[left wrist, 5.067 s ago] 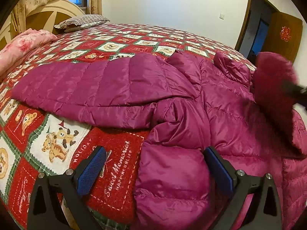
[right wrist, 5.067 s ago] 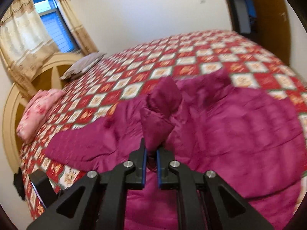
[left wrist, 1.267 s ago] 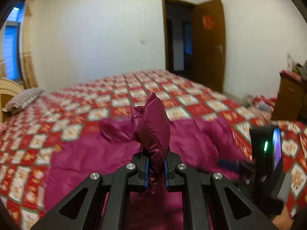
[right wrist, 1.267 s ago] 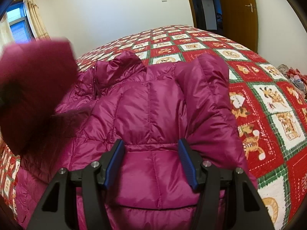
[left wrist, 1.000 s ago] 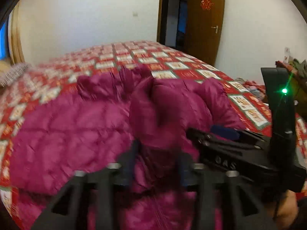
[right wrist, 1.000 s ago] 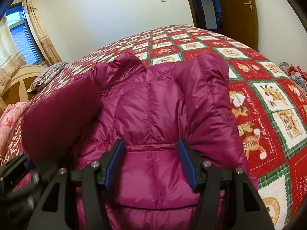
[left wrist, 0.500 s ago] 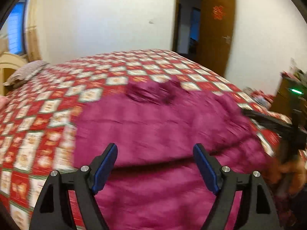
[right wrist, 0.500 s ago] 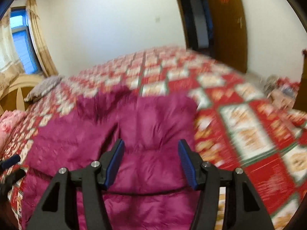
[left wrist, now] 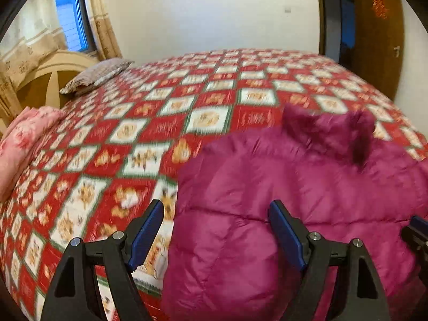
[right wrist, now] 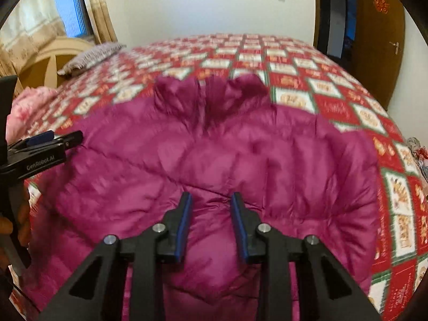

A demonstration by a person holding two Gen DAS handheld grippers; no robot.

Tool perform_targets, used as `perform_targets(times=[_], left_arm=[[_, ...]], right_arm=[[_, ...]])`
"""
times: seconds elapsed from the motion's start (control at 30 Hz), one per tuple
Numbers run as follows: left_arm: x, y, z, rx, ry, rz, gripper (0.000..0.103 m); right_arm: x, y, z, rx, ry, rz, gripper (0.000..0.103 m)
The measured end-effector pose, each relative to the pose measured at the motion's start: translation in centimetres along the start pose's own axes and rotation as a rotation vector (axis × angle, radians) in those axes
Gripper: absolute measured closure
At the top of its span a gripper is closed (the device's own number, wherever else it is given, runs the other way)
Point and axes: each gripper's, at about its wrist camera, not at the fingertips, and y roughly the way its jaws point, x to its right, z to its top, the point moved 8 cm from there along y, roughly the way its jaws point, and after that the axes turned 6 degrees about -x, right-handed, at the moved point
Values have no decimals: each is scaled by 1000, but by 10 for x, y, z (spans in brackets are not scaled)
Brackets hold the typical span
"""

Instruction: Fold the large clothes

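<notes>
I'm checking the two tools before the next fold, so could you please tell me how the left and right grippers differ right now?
The left gripper has its fingers spread wide, straddling the jacket's left edge over the quilt. The right gripper has its fingers much nearer together and closing, over the jacket's lower middle. Both point down at the jacket, and neither grips fabric.

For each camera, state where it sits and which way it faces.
Left wrist: on the left gripper, looking down across the jacket's left edge and the quilt; fingers apart, clear of the fabric.
Right wrist: on the right gripper, over the jacket's middle, facing its collar; fingers closing, not yet gripping.
Shared: jacket, quilt, pillow, door.
</notes>
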Motion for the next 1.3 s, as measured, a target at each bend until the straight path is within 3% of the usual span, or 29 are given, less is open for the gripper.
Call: perform_targets(times=[0.13,0.33,0.43,0.47,0.53,0.6,0.7,0.77,0.83,0.97,1.1,1.17,1.2,1.23,1.3], left_arm=[[-1,21,-25,-22,-34,-12,20],[0,31,-26,-62,-27,36,11],[-3,20,-22,-67,-31,-31,12],[-5,14,-19,-66,-43,-70,12],[-9,-6,-4,-38,-92,-181,12],[-13,-20,18,-10,-113,-218,12],[-13,-28,52,7,-117,-223,12],[-13,-26,77,22,-104,-186,12],[-9,-19,93,24,-90,-172,12],[0,-2,107,-7,-100,-200,12],[12,9,116,-10,-81,-199,12],[18,15,119,-9,-60,-191,12],[21,17,120,-11,-50,-188,12],[24,21,121,-13,-41,-183,12],[28,25,121,-19,-37,-177,12]], right_arm=[[7,9,-15,-3,-15,5,72],[7,8,-16,0,-21,16,72],[9,2,-11,-50,-12,21,69],[9,-5,-5,-59,-12,37,65],[15,-20,17,-21,4,44,40],[25,-32,47,26,42,29,31],[42,-27,95,16,120,5,31],[50,-8,121,-32,177,-10,31],[57,15,142,-77,266,-5,25],[58,57,169,-158,332,-8,21],[53,92,171,-248,313,-47,22],[54,99,159,-288,294,-72,28],[54,98,156,-292,278,-69,43],[54,94,149,-292,249,-60,69],[59,84,141,-287,219,-65,85]])
